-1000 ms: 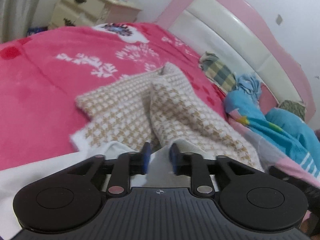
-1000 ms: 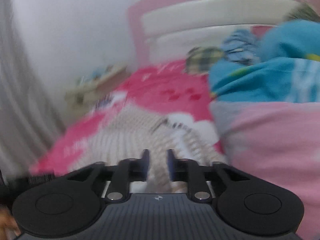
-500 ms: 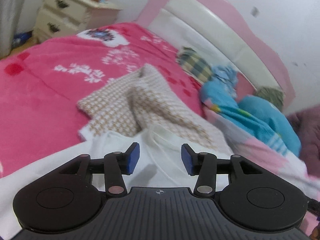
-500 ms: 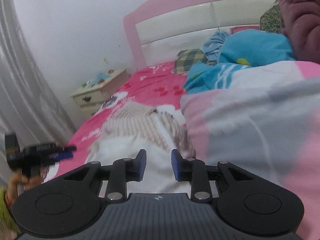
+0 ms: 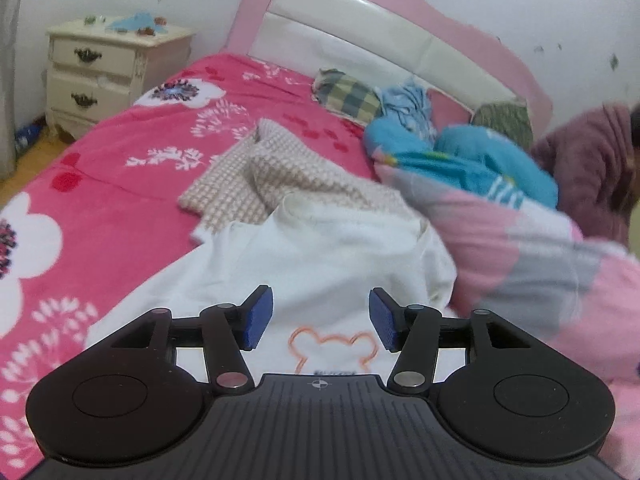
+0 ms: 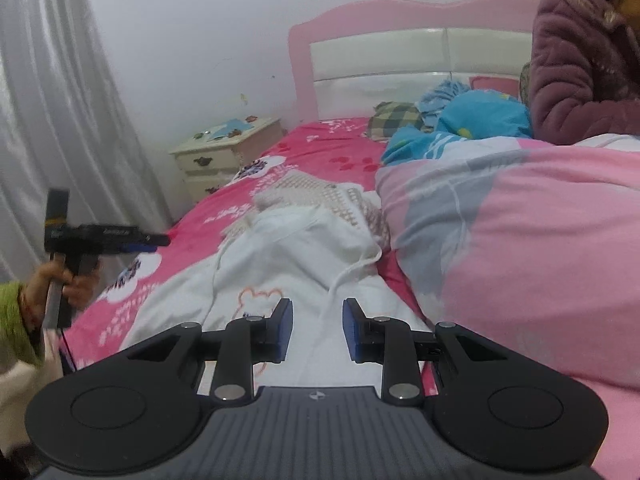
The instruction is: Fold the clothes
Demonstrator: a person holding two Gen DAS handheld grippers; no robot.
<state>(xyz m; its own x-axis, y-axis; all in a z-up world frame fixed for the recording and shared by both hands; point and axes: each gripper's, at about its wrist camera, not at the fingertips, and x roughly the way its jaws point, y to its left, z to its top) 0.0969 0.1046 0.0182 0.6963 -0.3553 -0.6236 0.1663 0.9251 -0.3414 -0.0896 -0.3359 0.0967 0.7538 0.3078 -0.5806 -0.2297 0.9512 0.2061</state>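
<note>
A white hooded top (image 5: 328,256) with an orange bear outline lies spread on the pink bed; it also shows in the right wrist view (image 6: 288,264), with a drawstring trailing near its hood. A beige checked garment (image 5: 256,176) lies rumpled just beyond it, also seen in the right wrist view (image 6: 320,196). My left gripper (image 5: 320,320) is open and empty, raised above the white top's chest. My right gripper (image 6: 316,330) is open and empty above the top's lower part. The left gripper also appears in the right wrist view (image 6: 154,240), held off the bed's left side.
A pink and grey quilt (image 6: 520,240) is heaped on the right of the bed. Blue bedding (image 5: 460,156) and a checked pillow (image 5: 352,96) lie by the pink headboard (image 5: 380,40). A cream nightstand (image 5: 104,64) stands at the left. A person in a purple jacket (image 6: 580,60) sits far right.
Both grippers opened and let go of the white top, then drew back and up from the bed. The top now lies spread out flat.
</note>
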